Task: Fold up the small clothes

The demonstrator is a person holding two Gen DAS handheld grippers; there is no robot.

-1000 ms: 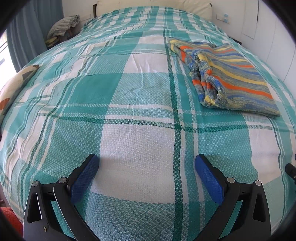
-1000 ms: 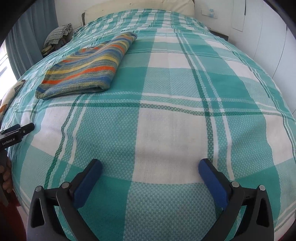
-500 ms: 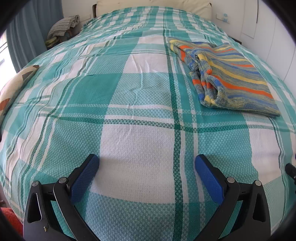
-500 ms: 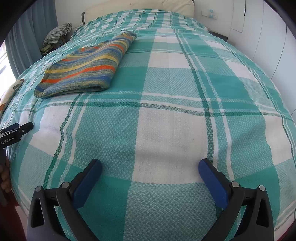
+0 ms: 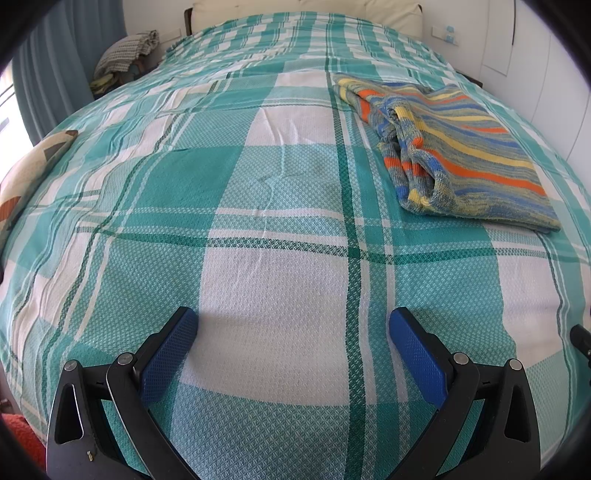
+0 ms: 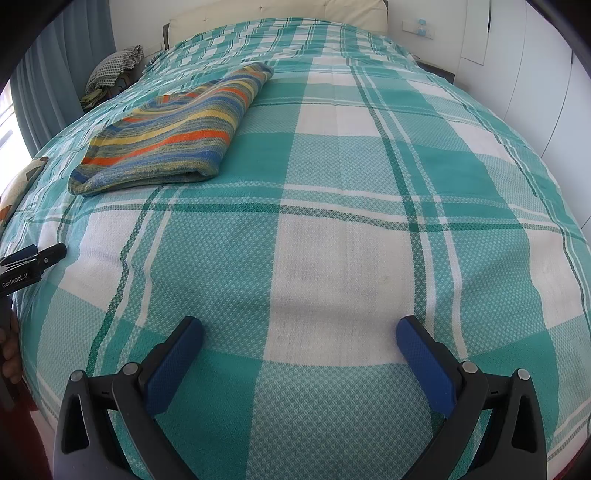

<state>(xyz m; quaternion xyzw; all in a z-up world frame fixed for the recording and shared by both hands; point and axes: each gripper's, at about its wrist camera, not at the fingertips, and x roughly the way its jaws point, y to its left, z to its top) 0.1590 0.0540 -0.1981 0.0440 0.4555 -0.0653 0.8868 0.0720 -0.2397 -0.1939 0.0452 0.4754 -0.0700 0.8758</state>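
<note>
Change since a second ago: almost nothing; both grippers hover where they were over the near end of the bed, and the striped knit lies as it did, shifted only a touch in the right wrist view.

Far left edge: a blue-grey curtain (image 5: 44, 85) hangs by the window, and a patterned cushion (image 5: 26, 173) lies at the bedspread's left border.

Bedside heap: a checked cloth bundle (image 5: 125, 55) sits beyond the bed's far left corner, well apart from everything else.

Left gripper (image 5: 293, 332): jaws spread wide, blue pads (image 5: 168, 356) empty, held just above a white square of the bedspread; the same tool shows at the left rim of the right wrist view (image 6: 33, 260), with a person's hand (image 6: 11, 350) on its handle.

Bedspread (image 5: 258, 184): teal, white and dark-green plaid, smooth apart from faint creases near the middle.

Striped knit (image 5: 454, 147): a folded garment in orange, yellow and blue stripes, resting flat on the bedspread ahead of the left gripper and to its right, well apart from both tools; from the right wrist (image 6: 173, 136) it lies forward and to the left.

In the way: bare cloth only between either tool and the knit.

Right gripper (image 6: 299, 334): jaws wide apart, gripping nothing, low over the plaid.

Far end: a cream headboard (image 6: 280, 11).

Right side: white cupboard doors (image 6: 535, 74) flank the bed.
</note>
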